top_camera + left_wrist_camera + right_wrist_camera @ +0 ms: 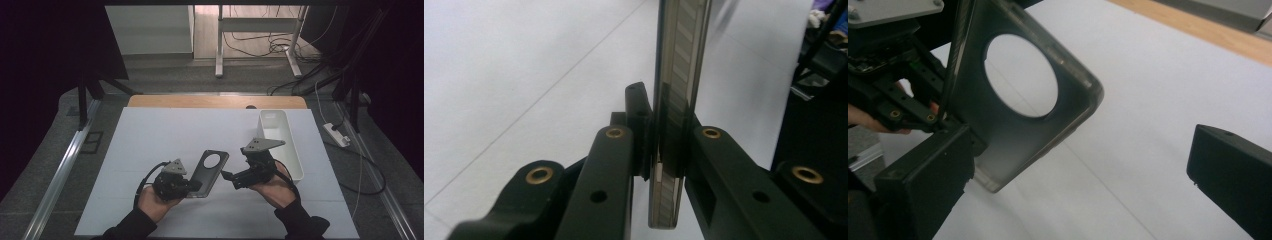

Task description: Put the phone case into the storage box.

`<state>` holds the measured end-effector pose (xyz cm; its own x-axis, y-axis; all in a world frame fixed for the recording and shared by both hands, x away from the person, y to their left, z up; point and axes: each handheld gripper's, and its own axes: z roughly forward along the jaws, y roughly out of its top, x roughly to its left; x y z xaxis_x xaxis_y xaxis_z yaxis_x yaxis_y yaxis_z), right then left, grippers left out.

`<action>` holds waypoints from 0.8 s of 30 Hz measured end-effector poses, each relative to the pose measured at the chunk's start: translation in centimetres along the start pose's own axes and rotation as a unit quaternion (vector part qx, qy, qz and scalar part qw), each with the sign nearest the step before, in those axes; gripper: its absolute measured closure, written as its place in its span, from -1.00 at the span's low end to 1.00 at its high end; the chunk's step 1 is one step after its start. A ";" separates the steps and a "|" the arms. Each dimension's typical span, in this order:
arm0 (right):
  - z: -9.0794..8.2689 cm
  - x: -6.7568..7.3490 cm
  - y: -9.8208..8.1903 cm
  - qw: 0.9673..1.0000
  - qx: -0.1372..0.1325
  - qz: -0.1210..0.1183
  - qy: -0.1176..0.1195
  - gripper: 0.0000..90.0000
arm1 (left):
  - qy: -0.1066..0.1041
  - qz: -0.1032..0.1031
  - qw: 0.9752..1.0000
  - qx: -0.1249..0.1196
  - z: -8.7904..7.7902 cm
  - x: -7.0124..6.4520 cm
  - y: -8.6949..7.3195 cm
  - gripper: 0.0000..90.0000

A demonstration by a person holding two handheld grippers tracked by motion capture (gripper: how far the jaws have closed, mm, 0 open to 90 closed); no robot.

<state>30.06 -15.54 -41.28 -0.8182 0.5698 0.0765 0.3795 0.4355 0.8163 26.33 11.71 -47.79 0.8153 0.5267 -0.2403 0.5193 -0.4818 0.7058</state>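
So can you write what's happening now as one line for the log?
left tool: shut on phone case | right tool: open, beside case | white bin: at right on table | case: held off table

Smooth translucent plastic phone case (1018,120)

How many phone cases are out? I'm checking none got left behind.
1. A dark phone case with a round camera cutout, clamped by the left gripper above the white table sheet. The white bin may hide more inside.
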 end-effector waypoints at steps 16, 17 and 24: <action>-1.1 0.3 0.6 0.999 -0.005 -0.009 -0.032 -0.36 | -0.024 0.004 1.000 0.000 0.0 -0.2 0.0 0.87; -1.2 0.3 0.6 0.999 -0.004 -0.011 -0.030 -0.24 | -0.026 0.003 1.000 0.000 0.0 -0.2 0.0 0.87; -1.5 0.6 0.7 0.999 -0.012 -0.027 -0.020 0.36 | -0.040 0.002 0.999 0.003 0.1 -0.2 0.1 0.87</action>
<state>29.14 -15.94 -39.83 -0.8193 0.5732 0.0107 0.3255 0.4497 0.8317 26.22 11.48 -47.80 0.8355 0.4666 -0.2901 0.5169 -0.4887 0.7028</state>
